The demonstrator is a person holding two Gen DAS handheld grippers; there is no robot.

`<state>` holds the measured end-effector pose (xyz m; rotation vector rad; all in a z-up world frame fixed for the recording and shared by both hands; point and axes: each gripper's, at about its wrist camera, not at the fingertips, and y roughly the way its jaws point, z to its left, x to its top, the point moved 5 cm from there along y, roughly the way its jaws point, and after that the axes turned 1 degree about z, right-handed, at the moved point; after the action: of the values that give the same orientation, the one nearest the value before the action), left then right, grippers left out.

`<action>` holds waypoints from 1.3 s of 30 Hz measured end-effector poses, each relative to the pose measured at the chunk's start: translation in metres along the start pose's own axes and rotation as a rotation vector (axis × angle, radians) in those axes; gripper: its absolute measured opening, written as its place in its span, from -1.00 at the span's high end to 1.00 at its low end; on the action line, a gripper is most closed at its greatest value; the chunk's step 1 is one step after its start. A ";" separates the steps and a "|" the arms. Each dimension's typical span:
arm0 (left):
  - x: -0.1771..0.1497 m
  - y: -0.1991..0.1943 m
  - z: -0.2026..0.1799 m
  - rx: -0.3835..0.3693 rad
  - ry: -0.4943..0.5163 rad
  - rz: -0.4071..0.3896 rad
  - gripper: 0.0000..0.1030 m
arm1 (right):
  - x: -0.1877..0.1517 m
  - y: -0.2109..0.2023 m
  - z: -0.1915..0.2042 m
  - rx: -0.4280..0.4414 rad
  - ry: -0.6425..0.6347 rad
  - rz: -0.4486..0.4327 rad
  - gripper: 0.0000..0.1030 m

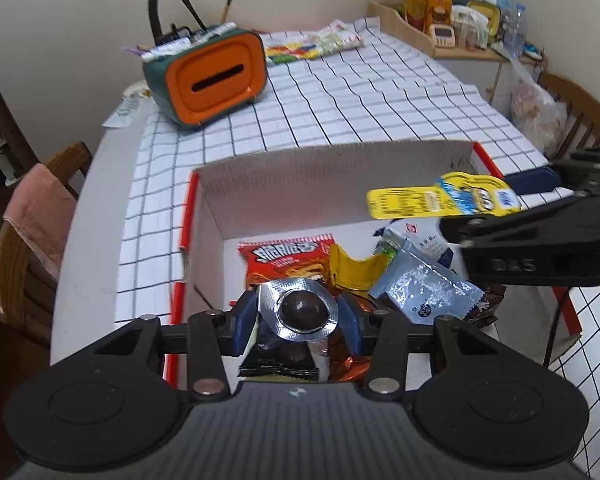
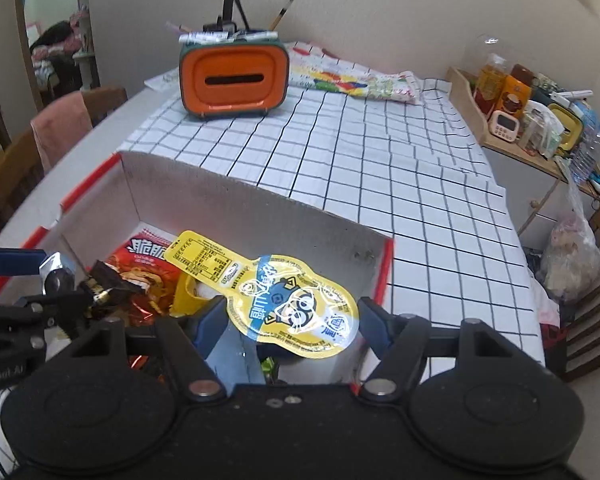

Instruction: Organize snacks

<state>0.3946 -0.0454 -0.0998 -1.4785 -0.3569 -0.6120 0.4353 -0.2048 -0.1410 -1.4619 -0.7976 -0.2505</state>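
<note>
The checked tablecloth (image 2: pixel 380 184) lies bare between the cardboard box (image 2: pixel 260 200) and the orange tissue holder (image 2: pixel 234 80) at the far left, so the widest passage is across the middle and right. Inside the box, snack packets (image 1: pixel 340 264) crowd the near floor; a strip along the far wall is bare. Both grippers, the left gripper (image 1: pixel 298 316) and right gripper (image 2: pixel 292 320), hang close together over it, each clamping a snack

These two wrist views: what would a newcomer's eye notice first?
The orange-fronted tissue box at the far end of the checked tablecloth. Nearer, each claw holds a snack above the open cardboard box: the left claw a foil-rimmed chocolate cup, the right claw a yellow cartoon-printed packet.
</note>
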 end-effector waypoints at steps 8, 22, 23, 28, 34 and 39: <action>-0.002 0.023 -0.013 -0.011 0.040 0.059 0.15 | 0.002 0.033 0.013 -0.016 -0.055 0.061 -0.35; -0.005 0.033 -0.022 0.002 0.097 0.089 0.11 | -0.009 0.048 0.021 0.004 -0.055 0.115 -0.35; -0.005 0.033 -0.023 0.000 0.101 0.088 0.11 | -0.009 0.047 0.020 0.004 -0.050 0.115 -0.36; -0.006 0.031 -0.024 0.000 0.110 0.086 -0.04 | -0.007 0.037 0.015 0.012 -0.041 0.109 -0.49; -0.008 0.021 -0.022 -0.017 0.082 0.067 -0.20 | -0.009 0.016 0.008 0.042 -0.018 0.079 -0.59; -0.006 0.004 -0.019 -0.054 0.040 0.027 -0.37 | -0.011 -0.009 0.002 0.071 0.010 0.036 -0.70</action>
<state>0.3889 -0.0628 -0.1081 -1.5183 -0.2902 -0.6331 0.4206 -0.2074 -0.1408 -1.4055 -0.7642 -0.2002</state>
